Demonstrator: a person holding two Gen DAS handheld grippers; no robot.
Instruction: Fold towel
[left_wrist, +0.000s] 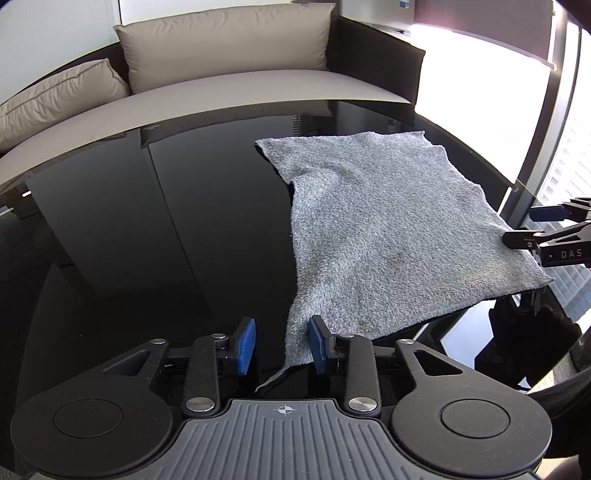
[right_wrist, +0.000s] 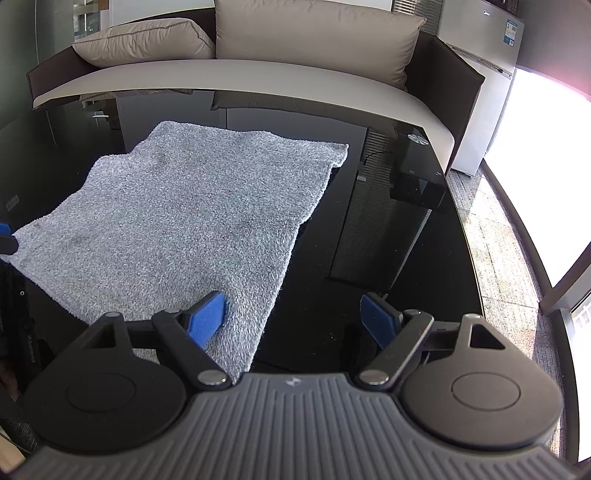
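Observation:
A grey fluffy towel (left_wrist: 388, 229) lies spread on a black glossy table (left_wrist: 147, 240). It also shows in the right wrist view (right_wrist: 184, 221). My left gripper (left_wrist: 282, 345) is open, and the towel's near left corner lies between its blue pads (left_wrist: 245, 345). My right gripper (right_wrist: 295, 321) is open wide at the towel's near right corner, with its left pad (right_wrist: 207, 317) over the cloth and its right pad (right_wrist: 376, 321) over bare table. The right gripper also shows at the right edge of the left wrist view (left_wrist: 532, 225).
A sofa with beige cushions (left_wrist: 229, 48) stands behind the table. A white fridge (right_wrist: 487, 92) stands at the back right. Bright windows (right_wrist: 535, 166) lie to the right. The table edge (right_wrist: 491, 277) curves near the right gripper.

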